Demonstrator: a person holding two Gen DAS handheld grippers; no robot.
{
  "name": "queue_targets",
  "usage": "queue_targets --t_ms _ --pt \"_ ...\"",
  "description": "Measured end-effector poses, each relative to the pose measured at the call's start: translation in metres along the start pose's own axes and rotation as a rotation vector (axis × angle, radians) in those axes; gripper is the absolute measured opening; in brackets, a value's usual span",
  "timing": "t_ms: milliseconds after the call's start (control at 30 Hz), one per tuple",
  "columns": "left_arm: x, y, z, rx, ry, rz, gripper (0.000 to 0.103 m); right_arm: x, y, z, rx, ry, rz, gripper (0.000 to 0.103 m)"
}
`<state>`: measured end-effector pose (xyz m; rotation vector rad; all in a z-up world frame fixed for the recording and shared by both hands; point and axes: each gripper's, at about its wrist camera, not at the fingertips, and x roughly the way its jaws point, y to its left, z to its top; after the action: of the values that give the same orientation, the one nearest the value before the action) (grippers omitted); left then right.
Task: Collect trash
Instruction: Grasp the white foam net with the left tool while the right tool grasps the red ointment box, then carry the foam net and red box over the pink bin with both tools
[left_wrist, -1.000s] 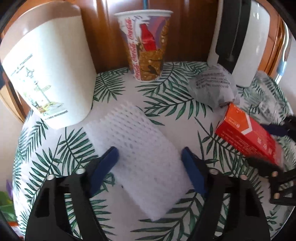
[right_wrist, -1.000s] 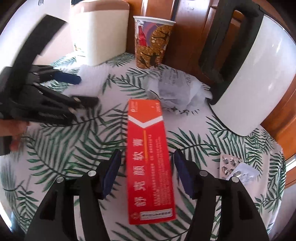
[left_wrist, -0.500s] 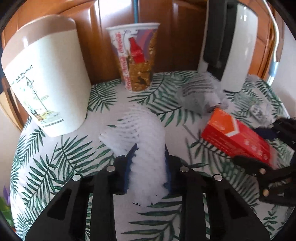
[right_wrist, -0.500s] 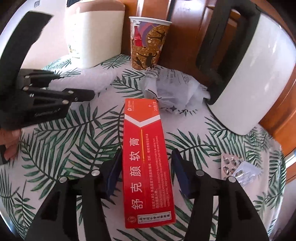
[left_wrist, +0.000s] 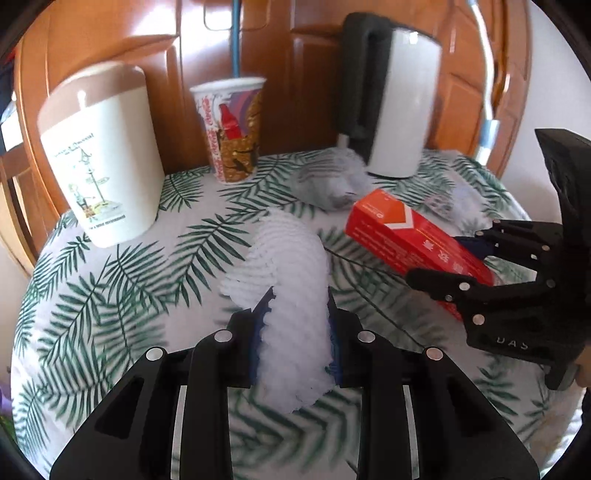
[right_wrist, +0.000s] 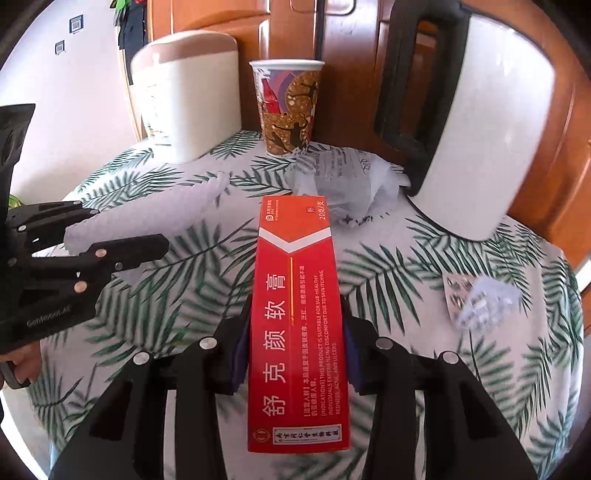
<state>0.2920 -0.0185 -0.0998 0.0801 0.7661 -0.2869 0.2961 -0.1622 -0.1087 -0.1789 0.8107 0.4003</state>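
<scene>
2 pieces are gripped, left gripper clamping the foam net, right gripper squeezing the red box; crumpled paper, blister pack remain.

Red box, white foam net, green-leaf-patterned white tablecloth.

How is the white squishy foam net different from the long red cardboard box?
The white foam net is soft and holey, bent and squashed between the left gripper pads; the long red cardboard box is stiff and stays straight in the right gripper. The net is plain white; the box carries white printed writing. Both are clamped in a gripper, and both are trash from the leaf-print table.
</scene>
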Motion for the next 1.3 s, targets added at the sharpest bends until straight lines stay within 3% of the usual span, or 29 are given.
queue_targets --t_ms 300,567,733,867,1133,1300 --pt "-0.084 -0.028 -0.049 0.034 -0.084 -0.063 0.027 -0.091 0.032 -0.059 0.039 -0.089 0.037 0.04" --pt "-0.164 -0.063 -0.142 0.059 -0.089 -0.124 0.027 -0.164 0.075 -0.144 0.07 -0.151 0.113 0.04" --pt "-0.179 -0.085 -0.214 0.05 -0.018 -0.163 0.027 -0.182 0.108 -0.204 0.072 -0.134 0.144 0.04" --pt "-0.154 -0.094 -0.269 0.027 0.093 -0.175 0.027 -0.171 0.127 -0.254 0.072 -0.075 0.151 0.04" --pt "-0.013 -0.088 -0.356 -0.034 0.408 -0.176 0.027 -0.075 0.123 -0.32 0.108 0.118 0.143 0.04" --pt "0.052 -0.082 -0.387 -0.074 0.531 -0.17 0.027 -0.019 0.114 -0.346 0.158 0.219 0.151 0.04"
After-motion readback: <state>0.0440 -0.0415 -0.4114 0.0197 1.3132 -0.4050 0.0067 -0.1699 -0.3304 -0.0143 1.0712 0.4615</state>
